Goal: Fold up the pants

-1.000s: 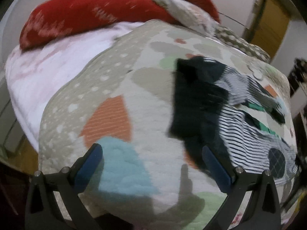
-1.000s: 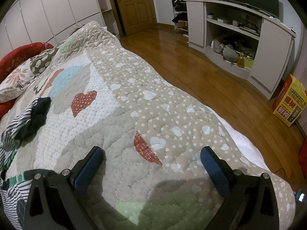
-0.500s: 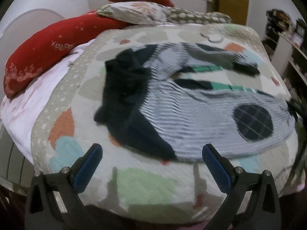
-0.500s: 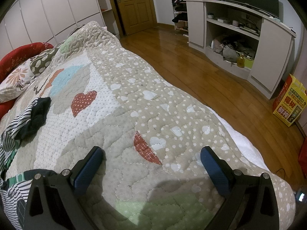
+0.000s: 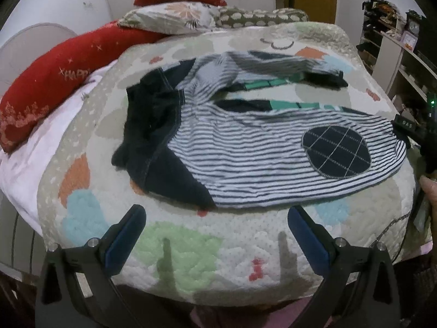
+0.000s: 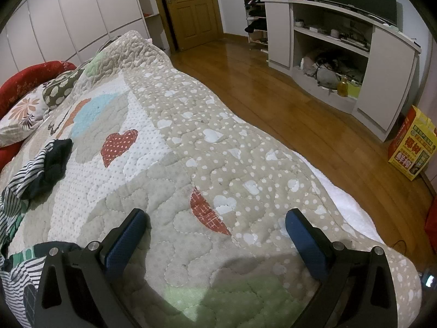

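Note:
Striped navy-and-white pants point(image 5: 245, 153) with a dark oval knee patch point(image 5: 336, 151) and a navy waistband lie spread, crumpled, across a patchwork quilt point(image 5: 177, 251) on a bed. My left gripper point(image 5: 215, 229) is open and empty, hovering just in front of the near leg. My right gripper point(image 6: 214, 231) is open and empty over bare quilt point(image 6: 191, 142); the pants point(image 6: 35, 164) show only at the left edge of the right wrist view. The right gripper's body point(image 5: 418, 134) also shows at the right edge of the left wrist view.
Red bolster pillows point(image 5: 60, 76) and patterned pillows point(image 5: 174, 19) lie at the head of the bed. The wood floor point(image 6: 286, 104), a white shelf unit point(image 6: 341, 46), a wooden door point(image 6: 191, 8) and a yellow box point(image 6: 412, 147) lie beyond the bed's edge.
My left gripper has swung right, from the quilt's left side to face the pants squarely. The right gripper has not moved. Both stay open.

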A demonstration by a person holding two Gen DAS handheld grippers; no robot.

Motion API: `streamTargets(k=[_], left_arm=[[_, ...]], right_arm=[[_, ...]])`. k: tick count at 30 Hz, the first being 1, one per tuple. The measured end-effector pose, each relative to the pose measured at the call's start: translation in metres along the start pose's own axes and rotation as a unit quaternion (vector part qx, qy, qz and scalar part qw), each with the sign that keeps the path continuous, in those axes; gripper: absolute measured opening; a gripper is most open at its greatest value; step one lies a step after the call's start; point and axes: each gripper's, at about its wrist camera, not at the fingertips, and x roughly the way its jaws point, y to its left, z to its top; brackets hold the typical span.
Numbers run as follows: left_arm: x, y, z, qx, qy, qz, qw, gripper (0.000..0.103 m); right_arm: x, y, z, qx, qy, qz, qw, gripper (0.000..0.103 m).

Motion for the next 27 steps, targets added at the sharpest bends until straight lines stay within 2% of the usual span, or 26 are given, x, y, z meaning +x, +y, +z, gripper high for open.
streamTargets(k=[6,27], left_arm=[[0.01,-0.002,-0.006,-0.001,0.022,-0.012,0.9997,0.103],[0.026,0.011,-0.011,-0.025,0.046,-0.024,0.9983,0.103]], right_arm=[[0.0,0.001,0.001,-0.001,-0.001,-0.001,1.0,0.102],[0.0,0.001,0.002,-0.002,-0.003,0.0,1.0,0.102]])
